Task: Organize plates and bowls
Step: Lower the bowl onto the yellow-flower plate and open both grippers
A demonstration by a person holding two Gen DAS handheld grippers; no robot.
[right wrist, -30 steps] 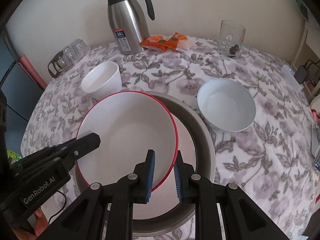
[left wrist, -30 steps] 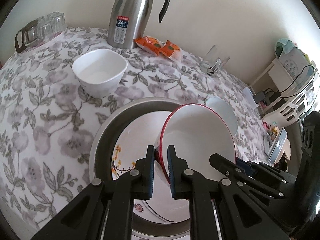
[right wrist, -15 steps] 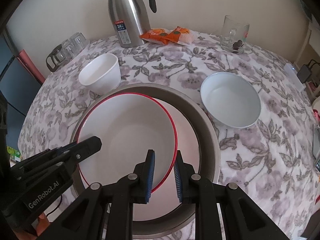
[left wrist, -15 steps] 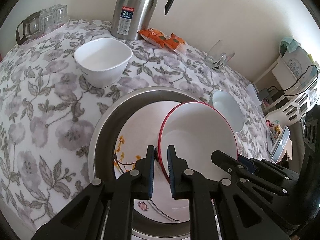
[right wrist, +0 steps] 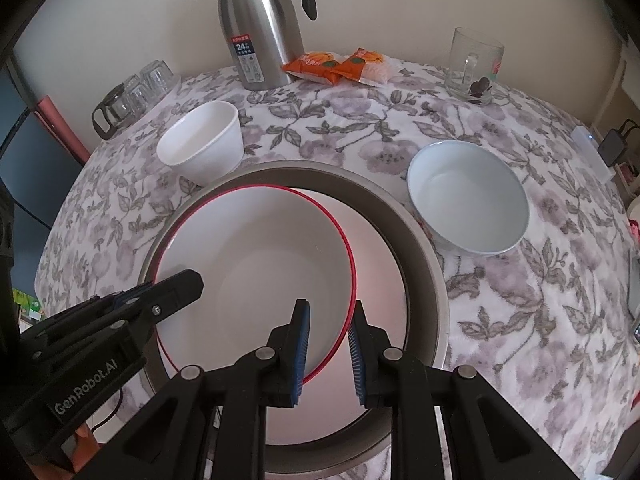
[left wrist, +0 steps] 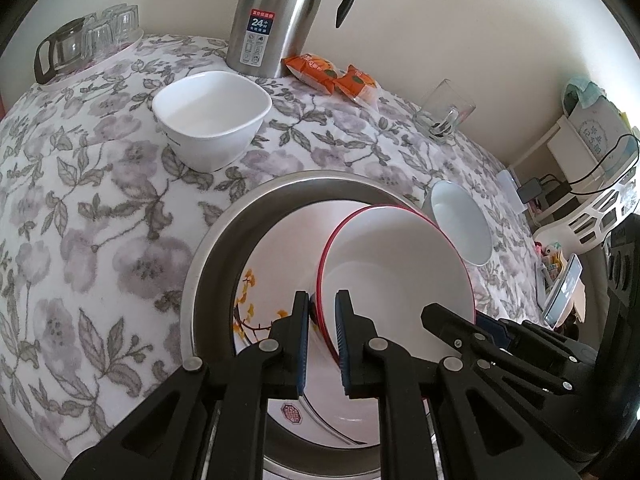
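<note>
A red-rimmed white plate (right wrist: 256, 264) lies low inside a large steel basin (right wrist: 424, 248), on top of a flower-patterned plate (left wrist: 256, 304). My left gripper (left wrist: 322, 322) is shut on the red-rimmed plate's (left wrist: 400, 272) left rim. My right gripper (right wrist: 328, 332) has its jaws a little apart, straddling the plate's right rim. A square white bowl (left wrist: 212, 120) stands on the cloth behind the basin at the left (right wrist: 204, 144). A round pale bowl (right wrist: 468, 196) stands to the basin's right (left wrist: 460, 224).
A steel thermos jug (right wrist: 260, 28), orange snack packets (right wrist: 332, 64) and a glass mug (right wrist: 474, 64) stand at the back of the flowered tablecloth (right wrist: 520, 288). A glass pot with upturned glasses (left wrist: 84, 44) sits at the back left. Shelves and cables (left wrist: 592, 184) stand off the table's right.
Both grippers have lowered the red-rimmed plate from a raised tilt down into the basin. My right gripper's jaws have opened slightly around the rim.
</note>
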